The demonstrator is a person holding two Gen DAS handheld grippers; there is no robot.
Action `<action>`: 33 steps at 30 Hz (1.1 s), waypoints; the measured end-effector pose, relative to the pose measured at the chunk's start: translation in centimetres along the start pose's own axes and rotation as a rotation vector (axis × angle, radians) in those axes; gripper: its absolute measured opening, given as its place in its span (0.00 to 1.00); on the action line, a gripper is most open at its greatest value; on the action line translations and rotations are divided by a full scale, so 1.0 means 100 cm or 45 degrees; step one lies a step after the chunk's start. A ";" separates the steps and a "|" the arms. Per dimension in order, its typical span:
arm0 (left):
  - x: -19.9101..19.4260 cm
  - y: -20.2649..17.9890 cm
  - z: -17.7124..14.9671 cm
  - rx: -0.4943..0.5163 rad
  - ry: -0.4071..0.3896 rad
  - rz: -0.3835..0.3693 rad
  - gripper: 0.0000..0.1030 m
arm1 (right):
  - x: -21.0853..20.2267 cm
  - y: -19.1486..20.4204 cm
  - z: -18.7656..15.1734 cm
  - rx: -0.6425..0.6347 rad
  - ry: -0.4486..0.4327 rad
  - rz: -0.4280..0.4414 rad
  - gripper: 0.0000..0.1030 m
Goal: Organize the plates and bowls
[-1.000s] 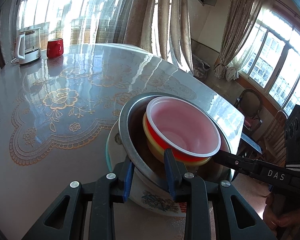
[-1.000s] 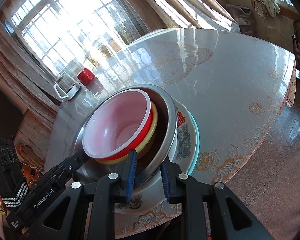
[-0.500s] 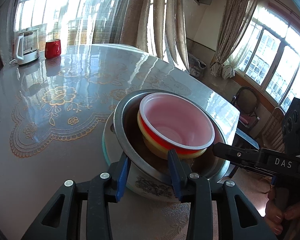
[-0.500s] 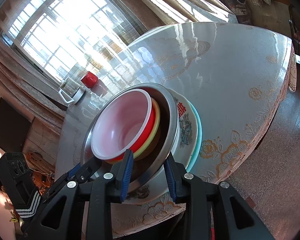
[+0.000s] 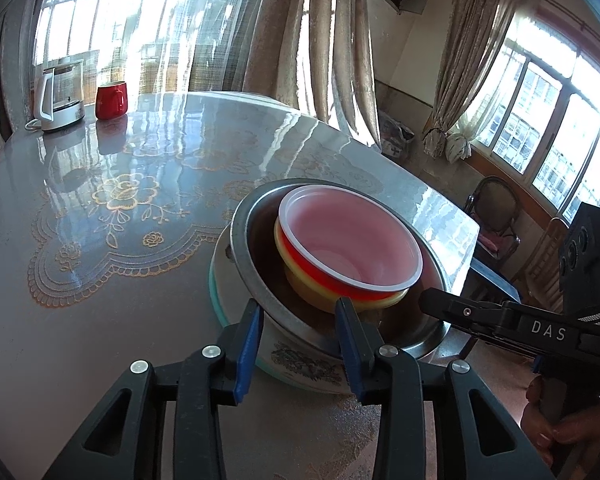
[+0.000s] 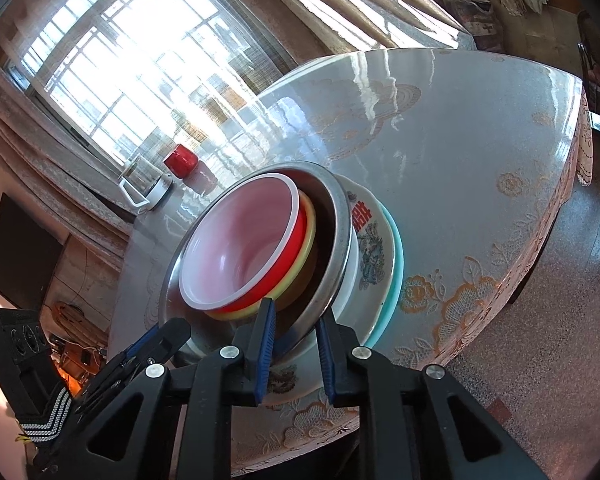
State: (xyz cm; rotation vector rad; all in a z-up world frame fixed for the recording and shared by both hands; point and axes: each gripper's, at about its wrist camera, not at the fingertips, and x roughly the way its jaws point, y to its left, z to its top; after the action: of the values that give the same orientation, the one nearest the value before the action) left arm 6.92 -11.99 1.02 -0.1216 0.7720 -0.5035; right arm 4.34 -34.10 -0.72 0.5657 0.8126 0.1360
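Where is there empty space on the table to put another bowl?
The widest bare stretch of the table lies between the stack of bowls and the kettle with the red mug at the far edge. More room shows past the stack in the right view. It is crowded at the near edge, where both grippers straddle the metal bowl's rim.
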 end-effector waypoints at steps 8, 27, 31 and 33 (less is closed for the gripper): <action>-0.021 -0.013 -0.015 0.155 -0.070 0.130 0.79 | -0.015 0.014 -0.014 -0.126 -0.098 -0.069 0.39; -0.044 0.008 -0.067 0.114 -0.078 0.301 1.00 | -0.034 0.032 -0.059 -0.309 -0.231 -0.158 0.61; -0.053 0.009 -0.079 0.104 -0.139 0.335 1.00 | -0.039 0.041 -0.079 -0.411 -0.325 -0.233 0.70; -0.054 0.011 -0.082 0.102 -0.148 0.354 1.00 | -0.040 0.043 -0.088 -0.442 -0.349 -0.257 0.72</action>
State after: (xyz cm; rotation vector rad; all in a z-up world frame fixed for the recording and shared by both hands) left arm -1.62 -7.85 -1.75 0.0312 0.6416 -0.2607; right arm -4.29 -28.05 -0.68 0.1669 0.5574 0.0119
